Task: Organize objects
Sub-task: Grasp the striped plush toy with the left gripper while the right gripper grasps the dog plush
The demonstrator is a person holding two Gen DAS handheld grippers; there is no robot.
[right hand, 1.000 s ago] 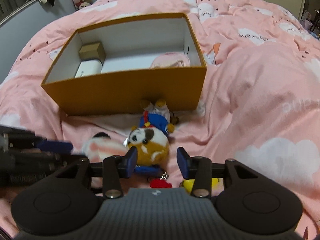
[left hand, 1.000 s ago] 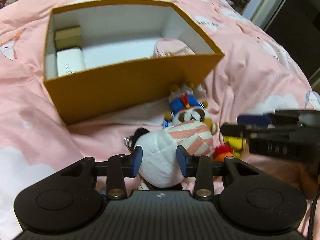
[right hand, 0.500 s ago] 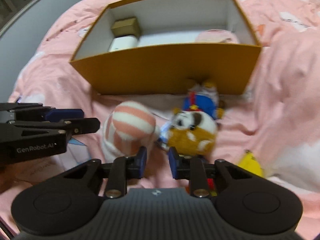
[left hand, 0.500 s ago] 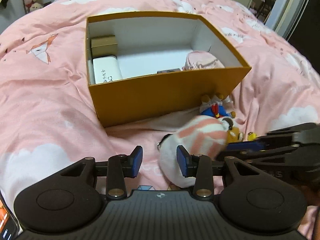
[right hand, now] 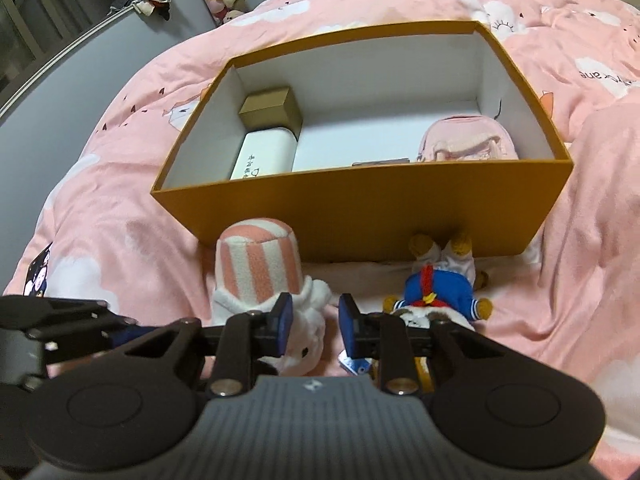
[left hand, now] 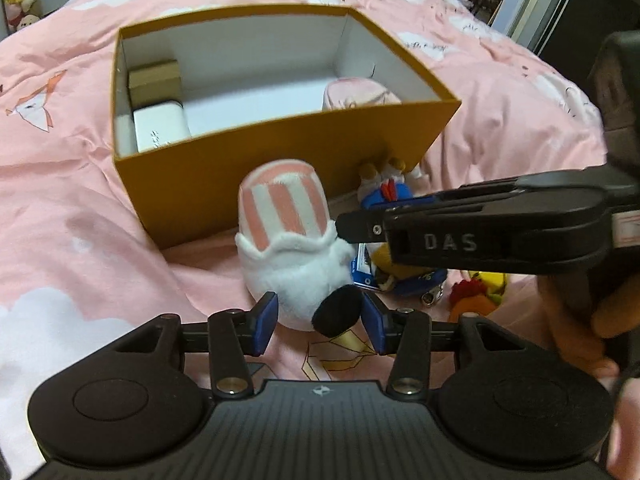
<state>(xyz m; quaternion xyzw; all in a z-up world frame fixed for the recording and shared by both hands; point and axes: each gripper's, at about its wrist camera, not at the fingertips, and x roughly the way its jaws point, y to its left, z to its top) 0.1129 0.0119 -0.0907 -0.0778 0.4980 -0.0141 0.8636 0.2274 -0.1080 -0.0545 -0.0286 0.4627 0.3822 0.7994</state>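
Striped plush toy [left hand: 285,236] on pink quilt [left hand: 72,208], just before orange box [left hand: 256,160]. Left gripper [left hand: 318,322] fingers wide, straddling toy's white base, not pinching. Right gripper [right hand: 312,322] fingers parted, narrower, at toy's side. Sailor bear [right hand: 438,292] lies beside. Box holds white case [right hand: 262,154], pink pouch [right hand: 464,142].

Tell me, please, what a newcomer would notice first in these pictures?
The open orange box on the pink duvet dominates. In front of it stands a striped plush, between both open claws: the left claw nearest, the right claw alongside. A blue-jacketed bear lies at the box's front wall.
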